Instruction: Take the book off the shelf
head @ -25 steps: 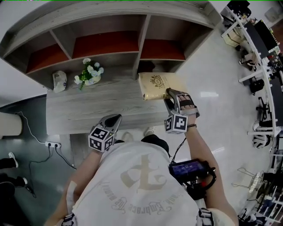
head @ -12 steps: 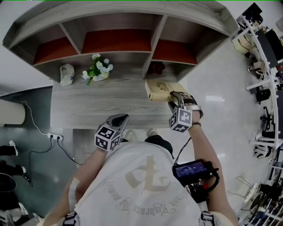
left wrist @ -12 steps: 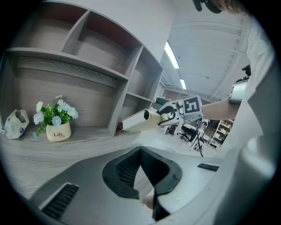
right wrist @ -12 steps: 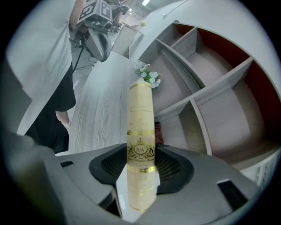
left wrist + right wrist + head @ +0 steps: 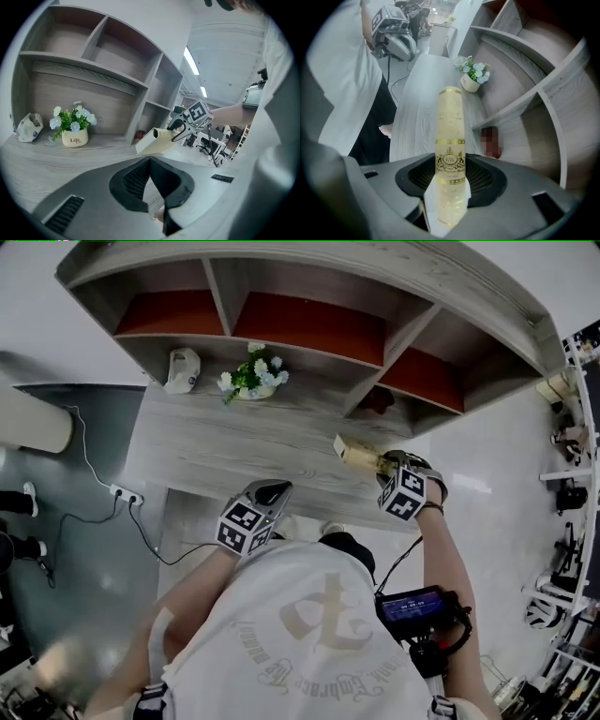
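Note:
A cream book with gold print sticks out from between the jaws of my right gripper, spine toward the camera. The pads press on its two covers. In the head view the book is on edge over the right end of the desk, in front of the lower right shelf cubby, with the right gripper behind it. The left gripper view shows the book held clear of the desktop. My left gripper hangs at the desk's front edge, its jaws together with nothing in them.
A grey wooden shelf unit with red-backed cubbies stands behind the desk. A flower pot and a crumpled white bag sit at the desk's back. A small dark thing lies in the right cubby. A power strip lies on the floor at left.
The book lay with its cover up at the desk's right end; it now stands on edge in the right gripper, nearer the front edge. The left gripper has kept its place.

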Action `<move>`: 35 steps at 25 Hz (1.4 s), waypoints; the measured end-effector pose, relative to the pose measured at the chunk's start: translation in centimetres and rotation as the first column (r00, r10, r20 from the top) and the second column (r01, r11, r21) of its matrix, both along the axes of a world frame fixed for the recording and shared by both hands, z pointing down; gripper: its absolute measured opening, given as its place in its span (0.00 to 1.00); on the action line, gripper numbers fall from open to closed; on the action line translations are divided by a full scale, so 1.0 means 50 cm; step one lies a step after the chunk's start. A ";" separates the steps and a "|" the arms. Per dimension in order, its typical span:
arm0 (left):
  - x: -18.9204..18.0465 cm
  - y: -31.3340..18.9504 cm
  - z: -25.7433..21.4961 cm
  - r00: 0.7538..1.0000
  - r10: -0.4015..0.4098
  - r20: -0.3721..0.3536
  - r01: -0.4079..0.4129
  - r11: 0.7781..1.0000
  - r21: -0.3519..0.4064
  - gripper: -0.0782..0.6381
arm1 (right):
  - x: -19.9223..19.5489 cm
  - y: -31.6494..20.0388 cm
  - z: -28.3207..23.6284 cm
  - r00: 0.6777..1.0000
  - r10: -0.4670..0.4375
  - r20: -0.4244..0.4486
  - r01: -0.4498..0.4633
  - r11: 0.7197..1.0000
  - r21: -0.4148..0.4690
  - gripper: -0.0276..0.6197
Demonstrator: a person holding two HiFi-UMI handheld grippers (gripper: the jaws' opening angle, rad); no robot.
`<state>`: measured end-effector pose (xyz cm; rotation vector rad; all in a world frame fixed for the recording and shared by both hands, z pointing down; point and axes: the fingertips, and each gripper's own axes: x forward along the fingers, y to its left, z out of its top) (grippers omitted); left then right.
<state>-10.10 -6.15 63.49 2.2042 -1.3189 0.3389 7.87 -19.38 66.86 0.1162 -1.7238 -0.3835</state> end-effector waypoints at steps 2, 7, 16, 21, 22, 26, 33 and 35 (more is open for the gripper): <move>-0.008 0.000 0.001 1.000 -0.015 -0.002 0.015 1.000 -0.002 0.13 | -0.004 0.001 0.006 1.000 -0.006 -0.027 0.005 0.998 -0.057 0.35; -0.016 0.001 0.006 1.000 -0.031 -0.006 0.031 1.000 -0.007 0.13 | -0.007 0.022 0.023 0.993 -0.057 -0.100 0.036 0.979 -0.200 0.36; -0.032 -0.001 0.016 0.999 -0.048 -0.009 0.048 0.999 -0.022 0.13 | -0.020 0.004 0.039 0.993 -0.040 -0.108 0.012 0.970 -0.244 0.36; -0.038 0.001 0.019 0.999 -0.049 -0.003 0.048 0.998 -0.027 0.13 | -0.027 -0.023 0.034 0.997 -0.004 -0.075 -0.010 0.982 -0.187 0.37; -0.040 0.001 0.019 0.999 -0.049 -0.002 0.049 0.998 -0.027 0.13 | -0.029 -0.025 0.033 0.998 -0.001 -0.068 -0.011 0.983 -0.182 0.37; -0.046 0.000 0.019 0.999 -0.051 0.004 0.051 0.998 -0.030 0.13 | -0.035 -0.031 0.027 0.999 0.017 -0.036 -0.024 0.984 -0.178 0.42; -0.044 -0.004 0.015 0.999 -0.037 0.011 0.037 0.999 -0.024 0.13 | -0.040 -0.037 0.008 0.998 0.048 0.033 -0.043 0.987 -0.154 0.42; -0.041 -0.006 0.013 0.999 -0.032 0.011 0.032 0.999 -0.022 0.13 | -0.045 -0.038 -0.004 0.995 0.063 0.071 -0.052 0.987 -0.154 0.42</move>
